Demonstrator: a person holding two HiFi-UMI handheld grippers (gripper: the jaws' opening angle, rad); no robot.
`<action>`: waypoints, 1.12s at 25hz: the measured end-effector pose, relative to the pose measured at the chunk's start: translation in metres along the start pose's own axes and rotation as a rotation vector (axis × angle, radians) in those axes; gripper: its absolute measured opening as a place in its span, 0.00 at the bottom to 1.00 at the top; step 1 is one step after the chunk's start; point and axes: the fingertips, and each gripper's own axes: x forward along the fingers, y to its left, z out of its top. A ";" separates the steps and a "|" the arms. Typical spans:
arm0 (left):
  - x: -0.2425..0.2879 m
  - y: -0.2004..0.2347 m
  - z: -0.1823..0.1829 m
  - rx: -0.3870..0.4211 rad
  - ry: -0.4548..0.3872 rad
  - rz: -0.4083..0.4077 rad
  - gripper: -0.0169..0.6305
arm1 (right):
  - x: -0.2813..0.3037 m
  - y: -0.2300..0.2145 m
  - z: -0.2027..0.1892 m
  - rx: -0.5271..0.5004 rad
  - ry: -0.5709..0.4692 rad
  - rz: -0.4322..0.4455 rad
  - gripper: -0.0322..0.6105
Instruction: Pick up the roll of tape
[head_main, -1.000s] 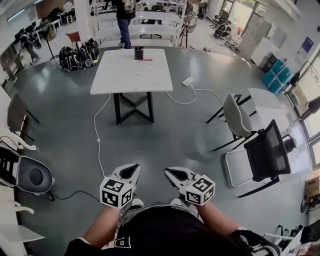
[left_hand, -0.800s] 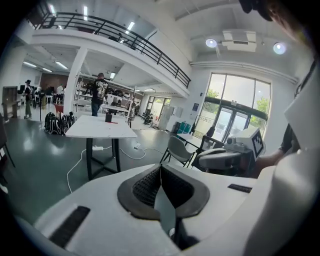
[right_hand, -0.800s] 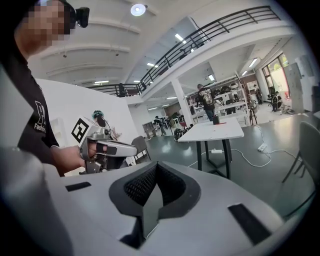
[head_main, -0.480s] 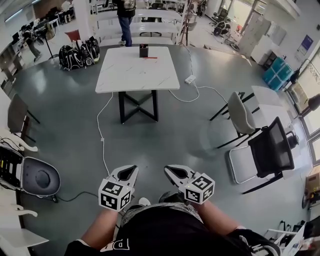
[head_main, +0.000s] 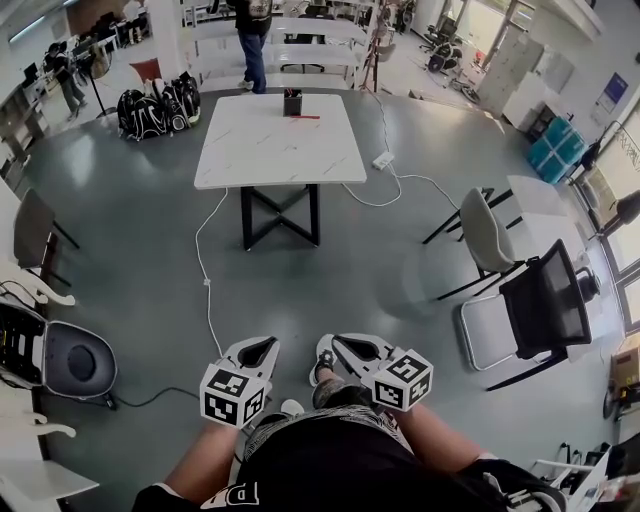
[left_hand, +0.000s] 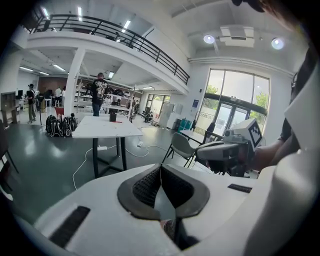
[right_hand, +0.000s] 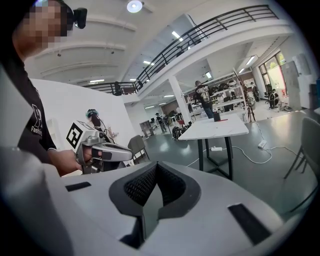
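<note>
Shut tight, both pairs of fingers: left gripper (head_main: 262, 342) and right gripper (head_main: 338, 343) each show pads pressed together, nothing between them. Both are held low in front of the body, side by side, pointing toward the white table (head_main: 275, 140). Since a second ago the white table has slid nearer in the head view, and a shoe (head_main: 322, 362) now shows between the grippers: the person is walking toward it, grippers carried along. No roll of tape made out in any view. On the far end of the tabletop only a dark container (head_main: 292, 103) and a thin red thing (head_main: 306, 117) just beside it; anything smaller is too small to tell. Judgement: approach phase only. The tabletop is well apart yet, no reach is due, and the jaws must open before any grasp.
</note>
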 end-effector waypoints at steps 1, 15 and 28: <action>0.003 0.002 0.003 0.001 -0.001 -0.002 0.05 | 0.003 -0.004 0.002 0.001 -0.002 0.001 0.06; 0.063 0.051 0.057 0.008 0.009 0.036 0.05 | 0.053 -0.081 0.067 0.013 -0.057 0.017 0.06; 0.163 0.092 0.106 -0.017 0.042 0.033 0.05 | 0.088 -0.189 0.099 0.075 -0.035 -0.007 0.06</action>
